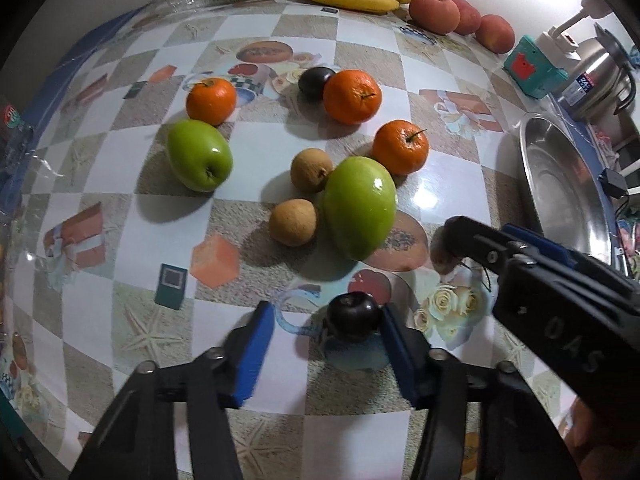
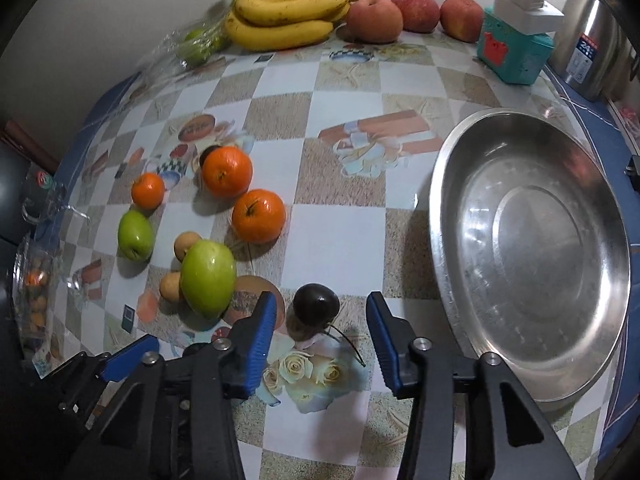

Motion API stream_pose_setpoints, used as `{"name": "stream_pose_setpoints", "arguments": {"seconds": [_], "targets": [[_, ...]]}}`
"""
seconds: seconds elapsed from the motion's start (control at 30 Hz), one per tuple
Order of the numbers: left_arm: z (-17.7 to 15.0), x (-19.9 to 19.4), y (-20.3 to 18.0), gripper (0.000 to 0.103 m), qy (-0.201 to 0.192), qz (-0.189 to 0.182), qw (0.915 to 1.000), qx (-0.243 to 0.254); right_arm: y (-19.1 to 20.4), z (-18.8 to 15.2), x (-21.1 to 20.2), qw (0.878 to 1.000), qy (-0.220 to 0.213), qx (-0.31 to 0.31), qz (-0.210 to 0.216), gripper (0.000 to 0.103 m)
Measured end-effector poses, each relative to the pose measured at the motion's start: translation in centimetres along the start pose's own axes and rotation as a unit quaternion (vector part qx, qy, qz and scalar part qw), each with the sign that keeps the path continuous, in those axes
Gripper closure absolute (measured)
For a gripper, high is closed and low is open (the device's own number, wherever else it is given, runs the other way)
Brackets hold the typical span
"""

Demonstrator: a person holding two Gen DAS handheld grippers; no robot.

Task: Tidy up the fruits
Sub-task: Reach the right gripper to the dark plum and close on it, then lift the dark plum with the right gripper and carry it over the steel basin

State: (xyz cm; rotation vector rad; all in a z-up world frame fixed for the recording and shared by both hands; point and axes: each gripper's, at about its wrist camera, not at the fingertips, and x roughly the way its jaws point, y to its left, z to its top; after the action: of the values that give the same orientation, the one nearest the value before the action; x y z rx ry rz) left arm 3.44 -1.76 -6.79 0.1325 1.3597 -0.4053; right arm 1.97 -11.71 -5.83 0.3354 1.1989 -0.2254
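Note:
My left gripper [image 1: 326, 338] is open; a dark cherry [image 1: 352, 316] lies on the table between its blue pads, touching the right pad [image 1: 398, 350]. My right gripper [image 2: 322, 334] is open, with another dark cherry [image 2: 315, 310] on the table just ahead between its fingertips. Loose fruit lies ahead: two green apples [image 1: 360, 212] [image 1: 199, 155], three oranges [image 1: 352, 96], two brown longans [image 1: 293, 222] and a third dark cherry [image 1: 314, 81]. An empty steel bowl [image 2: 532, 256] stands right of my right gripper.
Bananas [image 2: 286, 12], three red apples [image 2: 374, 20] and a plastic bag of green fruit [image 2: 196, 46] lie along the back wall. A teal box [image 2: 512, 54] and a steel kettle [image 2: 592, 40] stand at the back right. A glass dish [image 2: 34, 280] sits at the left edge.

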Motion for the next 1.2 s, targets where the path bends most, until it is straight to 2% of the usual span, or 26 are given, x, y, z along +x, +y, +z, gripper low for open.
{"name": "stream_pose_setpoints", "arguments": {"seconds": [0.2, 0.37, 0.73, 0.93, 1.2], "targets": [[-0.2, -0.2, 0.0, 0.062, 0.000, -0.016, 0.9999, 0.002, -0.3, -0.2, 1.2, 1.000, 0.016, 0.005, -0.005, 0.062], [-0.2, -0.2, 0.0, 0.074, -0.002, -0.026, 0.9996, 0.005, -0.6, 0.0, 1.8, 1.000, 0.021, 0.015, 0.006, 0.063], [-0.3, -0.7, 0.5, 0.075, -0.010, -0.034, 0.9994, -0.001, -0.2, 0.2, 2.1, 0.999, 0.020, 0.014, 0.021, 0.075], [-0.4, -1.7, 1.4, 0.075, -0.027, -0.037, 0.9989, -0.011, -0.2, 0.2, 1.9, 0.999, 0.020, 0.014, 0.023, 0.077], [0.7, -3.4, 2.4, 0.075, -0.079, -0.044, 0.9952, -0.037, -1.7, 0.1, 0.1, 0.997, 0.016, 0.049, 0.050, 0.077]]}}
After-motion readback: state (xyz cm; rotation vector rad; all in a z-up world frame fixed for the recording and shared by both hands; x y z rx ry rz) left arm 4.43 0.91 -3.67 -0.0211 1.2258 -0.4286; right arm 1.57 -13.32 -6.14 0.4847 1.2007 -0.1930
